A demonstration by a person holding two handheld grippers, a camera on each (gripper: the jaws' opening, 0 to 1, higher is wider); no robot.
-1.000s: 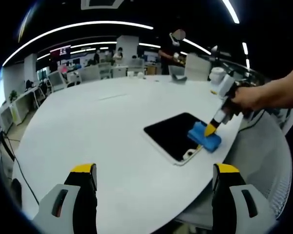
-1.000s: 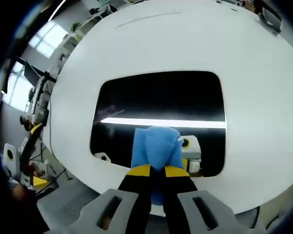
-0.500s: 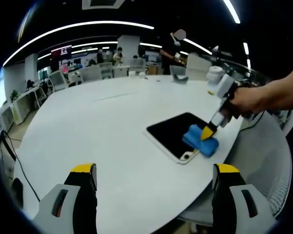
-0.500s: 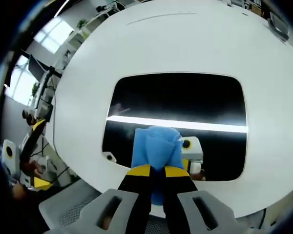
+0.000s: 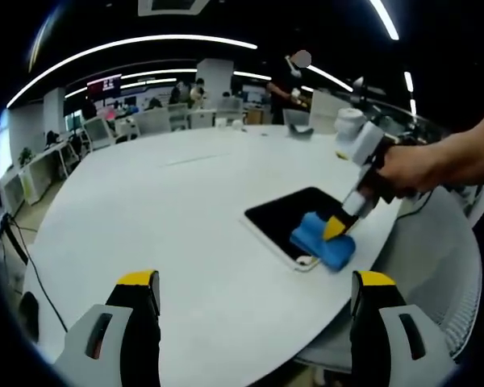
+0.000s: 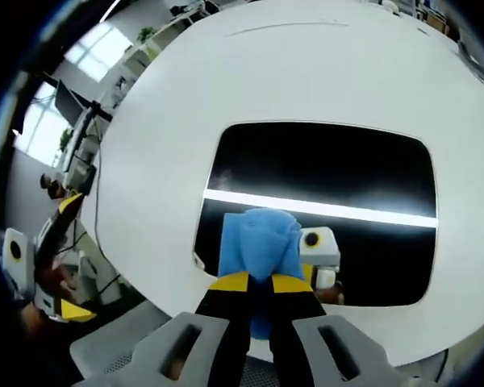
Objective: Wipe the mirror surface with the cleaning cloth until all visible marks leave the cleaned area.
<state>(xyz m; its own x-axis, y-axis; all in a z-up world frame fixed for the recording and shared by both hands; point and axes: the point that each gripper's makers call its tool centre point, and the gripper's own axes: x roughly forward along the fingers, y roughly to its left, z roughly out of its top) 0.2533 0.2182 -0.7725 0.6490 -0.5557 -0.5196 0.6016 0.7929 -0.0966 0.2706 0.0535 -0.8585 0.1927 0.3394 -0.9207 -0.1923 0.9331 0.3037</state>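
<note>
Change: the right gripper (image 5: 336, 229) and its cloth have slid along the mirror's near edge toward the corner at the worktop's rim, compared with a second ago.
Right jaws: clamped on the bunched blue cleaning cloth (image 6: 259, 244), yellow tips pinching it from both sides.
Cloth: pressed flat onto the dark rectangular mirror with a white frame (image 6: 323, 173).
Mirror: lies flat near the edge of the round white worktop (image 5: 169, 218); a bright ceiling-light strip reflects across it.
Left jaws: the left gripper (image 5: 254, 282) is spread wide, holding nothing, above the worktop's near edge, well apart from the mirror.
Person: a hand (image 5: 411, 168) grips the right gripper.
</note>
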